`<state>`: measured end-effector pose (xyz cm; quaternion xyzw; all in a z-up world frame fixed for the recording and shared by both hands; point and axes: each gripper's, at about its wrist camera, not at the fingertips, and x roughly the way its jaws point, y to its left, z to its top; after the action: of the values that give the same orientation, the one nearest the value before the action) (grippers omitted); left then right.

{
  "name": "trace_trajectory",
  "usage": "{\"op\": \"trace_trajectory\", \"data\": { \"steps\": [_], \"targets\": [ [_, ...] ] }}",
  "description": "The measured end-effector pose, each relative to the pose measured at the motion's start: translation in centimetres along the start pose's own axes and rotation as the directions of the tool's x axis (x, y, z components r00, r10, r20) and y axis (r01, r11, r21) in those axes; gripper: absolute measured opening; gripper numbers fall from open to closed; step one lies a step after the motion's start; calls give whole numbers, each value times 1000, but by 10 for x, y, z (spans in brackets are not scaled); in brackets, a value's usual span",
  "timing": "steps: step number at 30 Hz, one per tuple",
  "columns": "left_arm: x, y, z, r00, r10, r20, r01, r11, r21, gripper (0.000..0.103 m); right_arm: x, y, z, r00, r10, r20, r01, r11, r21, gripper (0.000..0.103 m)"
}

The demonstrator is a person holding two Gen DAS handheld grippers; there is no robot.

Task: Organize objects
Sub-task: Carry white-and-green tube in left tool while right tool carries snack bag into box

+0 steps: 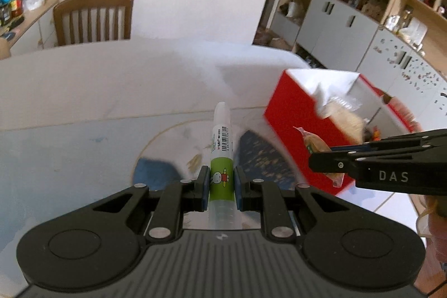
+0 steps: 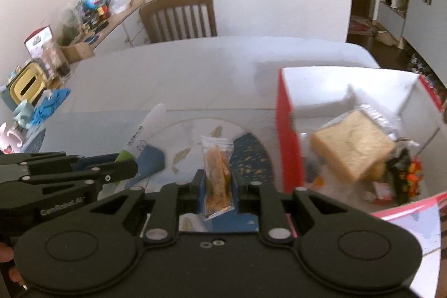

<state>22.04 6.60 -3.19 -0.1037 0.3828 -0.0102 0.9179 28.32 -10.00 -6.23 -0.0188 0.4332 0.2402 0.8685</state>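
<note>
"Two tongs, both loaded: the left tongs (image 1: pixel 221 187) clamp a glue tube (image 1: pixel 221 155), the right tongs (image 2: pixel 217 187) grip a snack packet (image 2: pixel 217 172)."

"Where does the red box (image 2: pixel 287 147) lie?"

"On the bench (image 2: pixel 195 69), ahead and to the right of both. The right pair is nearer, almost at its wall."

"And the long axes?"

"Each points forward along the fingers, so the packet likely goes in first."

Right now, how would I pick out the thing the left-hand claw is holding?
Start at the red box on the white table; beside it, the left gripper grips a glue tube. Unlike the right gripper's clear snack packet, it's a frosted stick with a green cartoon label.
</note>
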Motion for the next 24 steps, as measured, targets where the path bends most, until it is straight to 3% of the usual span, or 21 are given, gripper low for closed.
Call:
{"op": "trace_trajectory", "data": {
  "steps": [10,24],
  "targets": [
    [2,-51,20,997,-73,-17,74,997,37,16,-35,-53,-1,994,-73,75,69,996,49,18],
    [43,-128,42,991,-119,-59,126,983,135,17,-58,-152,-6,980,-164,117,139,971,195,18]
  ]
}}
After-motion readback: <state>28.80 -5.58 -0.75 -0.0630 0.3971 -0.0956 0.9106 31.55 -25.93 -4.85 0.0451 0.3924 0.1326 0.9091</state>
